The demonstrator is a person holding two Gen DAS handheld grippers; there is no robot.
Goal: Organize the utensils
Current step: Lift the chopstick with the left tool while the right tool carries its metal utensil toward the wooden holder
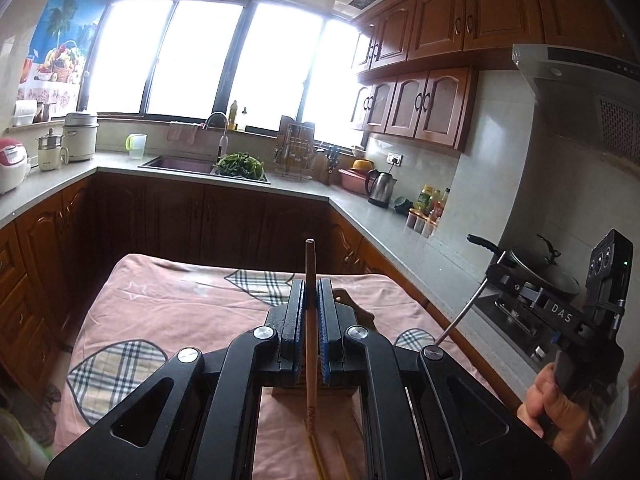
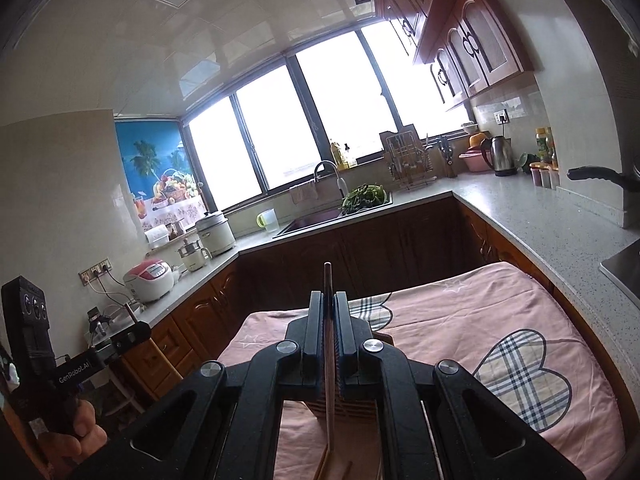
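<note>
Above the pink-clothed table [image 1: 168, 304], our left gripper [image 1: 311, 280] pinches a wooden chopstick [image 1: 311, 320] between its fingers, and our right gripper [image 2: 329, 296] clamps a thin metal-handled utensil [image 2: 329, 380].

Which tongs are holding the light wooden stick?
The left tongs: their chopstick is pale orange wood and thicker. The right tongs pinch a thinner, darker stick.

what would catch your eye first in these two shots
The left gripper, shut on a pale wooden chopstick that stands up between its pads, fills the foreground. Beyond lie the pink cloth with plaid patches and the bright windows over the sink.
</note>
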